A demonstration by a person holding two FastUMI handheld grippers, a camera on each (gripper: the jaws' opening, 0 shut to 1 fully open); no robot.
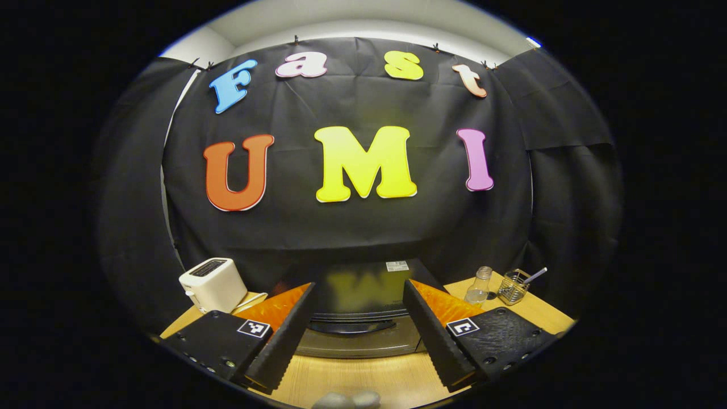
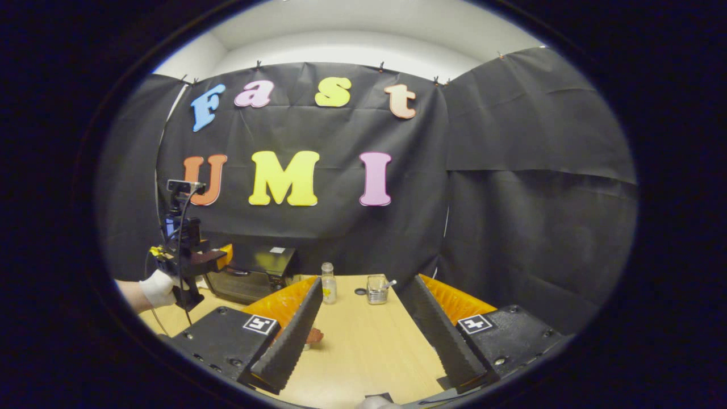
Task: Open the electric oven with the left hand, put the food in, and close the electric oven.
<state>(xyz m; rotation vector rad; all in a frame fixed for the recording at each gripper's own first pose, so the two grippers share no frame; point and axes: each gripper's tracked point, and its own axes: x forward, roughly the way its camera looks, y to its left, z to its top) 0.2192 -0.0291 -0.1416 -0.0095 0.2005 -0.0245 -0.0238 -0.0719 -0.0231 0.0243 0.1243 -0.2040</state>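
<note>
Left gripper view: left gripper (image 1: 359, 335) jaws wide, empty, framing the black, glossy-topped electric oven (image 1: 359, 309) at lower centre; door shut. White toaster (image 1: 213, 284) lower left; clear bottle (image 1: 479, 286) and wire basket (image 1: 514, 287) lower right.
Right gripper view: right gripper (image 2: 363, 335) jaws wide, empty, over bare light wooden surface (image 2: 363, 341); a reddish-brown food piece (image 2: 314, 336) beside the left finger.

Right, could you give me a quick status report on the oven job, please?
Left gripper open, squared up to the electric oven, door shut. Right gripper open over the table, holding nothing. Food beside its finger. Nothing blocking the door.
</note>
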